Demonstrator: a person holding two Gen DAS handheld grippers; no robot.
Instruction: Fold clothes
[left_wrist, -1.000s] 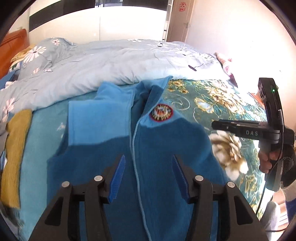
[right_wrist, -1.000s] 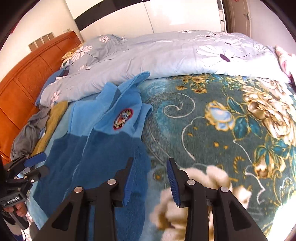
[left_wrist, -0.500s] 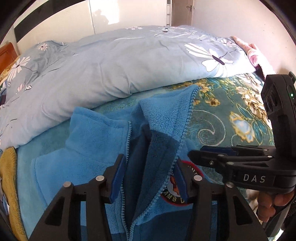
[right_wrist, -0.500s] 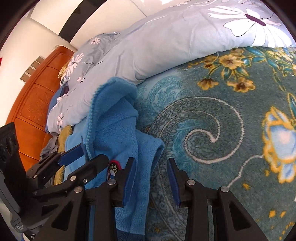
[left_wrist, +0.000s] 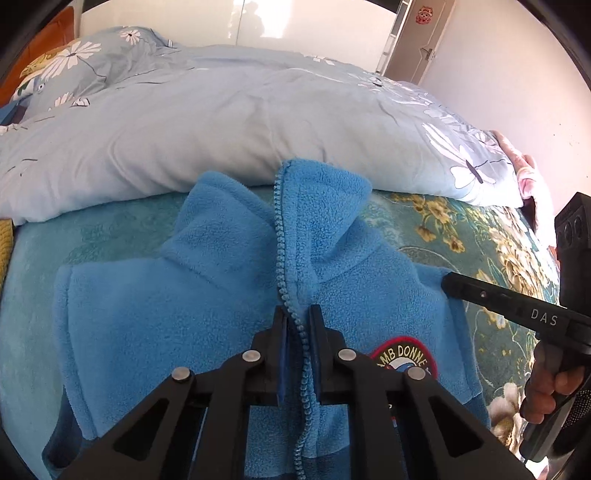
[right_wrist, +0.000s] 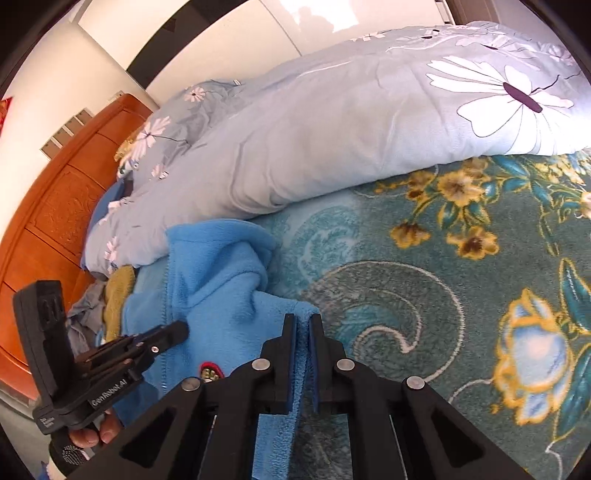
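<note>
A blue fleece jacket (left_wrist: 155, 332) with a zip and a round red chest badge (left_wrist: 404, 356) lies front up on the bed, collar toward the duvet. My left gripper (left_wrist: 297, 314) is shut on the jacket's zip edge just below the collar. My right gripper (right_wrist: 302, 321) is shut on the jacket's right shoulder edge (right_wrist: 236, 295). In the left wrist view the right gripper (left_wrist: 450, 286) shows at the right. In the right wrist view the left gripper (right_wrist: 177, 330) shows at the lower left.
A pale blue flowered duvet (left_wrist: 221, 122) is bunched along the far side of the bed. A teal floral blanket (right_wrist: 424, 295) covers the bed to the right. A mustard cloth (right_wrist: 118, 295) and grey clothes lie by the wooden headboard (right_wrist: 48, 221).
Both grippers have moved forward to the jacket's top and closed from open: the left onto the zip edge, the right onto the shoulder edge.
</note>
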